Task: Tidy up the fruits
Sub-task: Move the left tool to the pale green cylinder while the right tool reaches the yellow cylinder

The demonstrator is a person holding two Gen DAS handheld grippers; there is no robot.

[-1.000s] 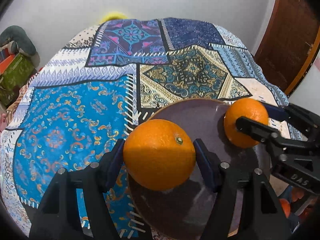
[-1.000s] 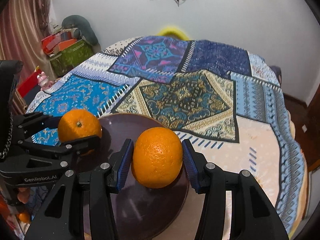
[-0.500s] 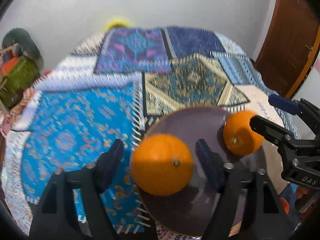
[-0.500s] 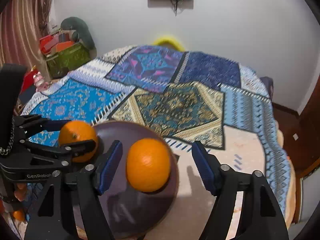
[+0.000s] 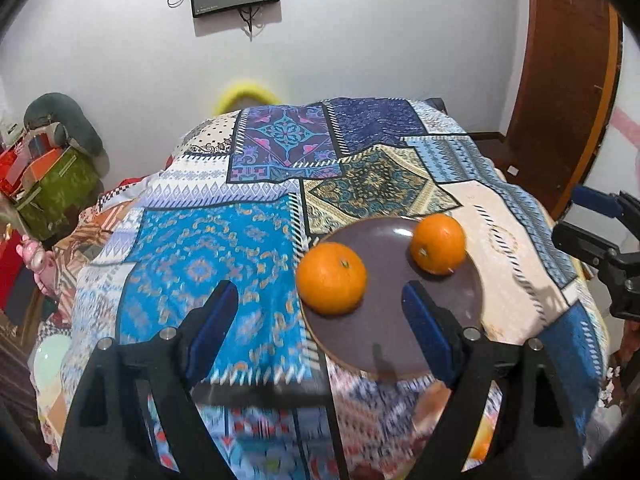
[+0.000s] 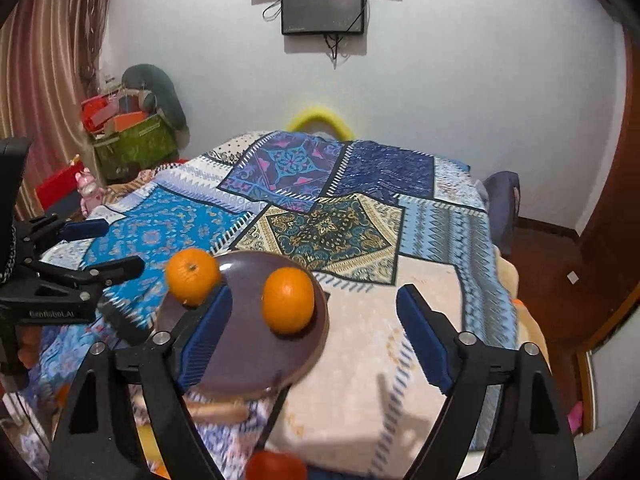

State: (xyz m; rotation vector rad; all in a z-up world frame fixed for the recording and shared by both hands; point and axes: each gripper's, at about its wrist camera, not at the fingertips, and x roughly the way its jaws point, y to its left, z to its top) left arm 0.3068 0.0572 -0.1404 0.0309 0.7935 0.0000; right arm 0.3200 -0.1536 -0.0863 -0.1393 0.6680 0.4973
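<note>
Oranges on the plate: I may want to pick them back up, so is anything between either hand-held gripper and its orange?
Nothing visible. The left hand-held gripper faces the near orange, and the right hand-held gripper faces the other orange. Only bare plate lies between.

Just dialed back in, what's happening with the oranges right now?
Two oranges sit on the brown plate on the patterned tablecloth: the left orange near its left rim, the right orange toward the far right. The left hand-held gripper and right hand-held gripper are both open, holding nothing, clear of the fruit.
</note>
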